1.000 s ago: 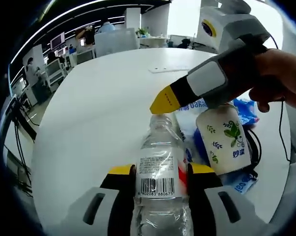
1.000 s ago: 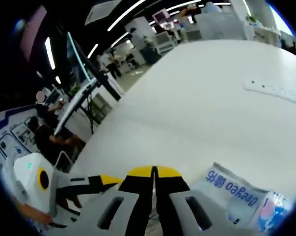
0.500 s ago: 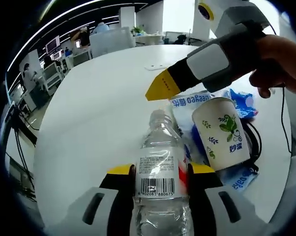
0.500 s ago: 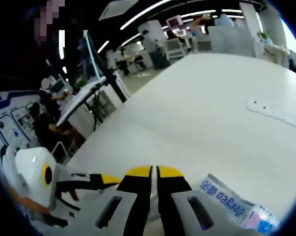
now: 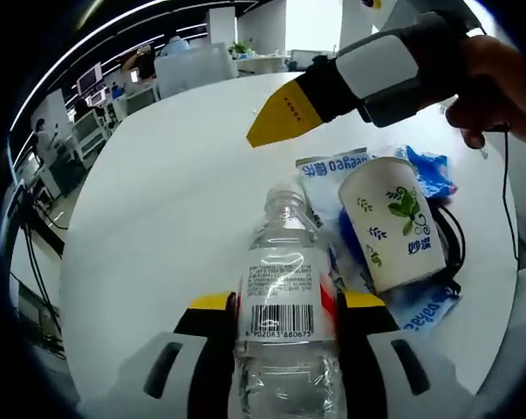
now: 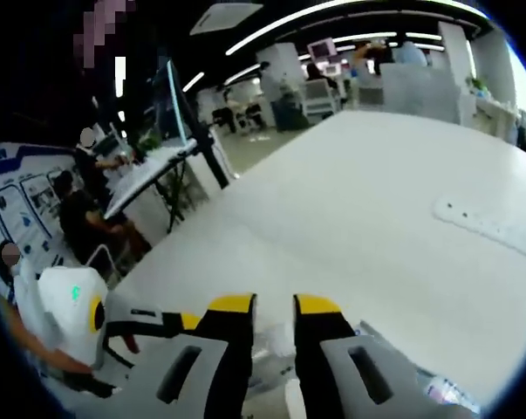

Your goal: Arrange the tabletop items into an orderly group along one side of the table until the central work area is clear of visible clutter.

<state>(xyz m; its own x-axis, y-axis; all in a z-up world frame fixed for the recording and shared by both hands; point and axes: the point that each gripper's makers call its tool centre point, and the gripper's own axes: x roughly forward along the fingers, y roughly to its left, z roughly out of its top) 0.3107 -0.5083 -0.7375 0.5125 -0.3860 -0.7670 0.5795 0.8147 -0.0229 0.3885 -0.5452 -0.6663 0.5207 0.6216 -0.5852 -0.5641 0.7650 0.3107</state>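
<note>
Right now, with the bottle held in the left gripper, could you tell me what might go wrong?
The bottle has no cap on, so tilting it could spill any water left inside.

The paper cup lies tipped against the blue packets, close beside the bottle; swinging the bottle may knock or roll it.

The right gripper hovers just above the bottle's mouth, so lifting the left gripper could make them collide.

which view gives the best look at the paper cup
The left gripper view. The paper cup lies there in full, leaf print up, on blue packets beside the bottle held by the left gripper. In the right gripper view I cannot make the cup out below the jaws.
</note>
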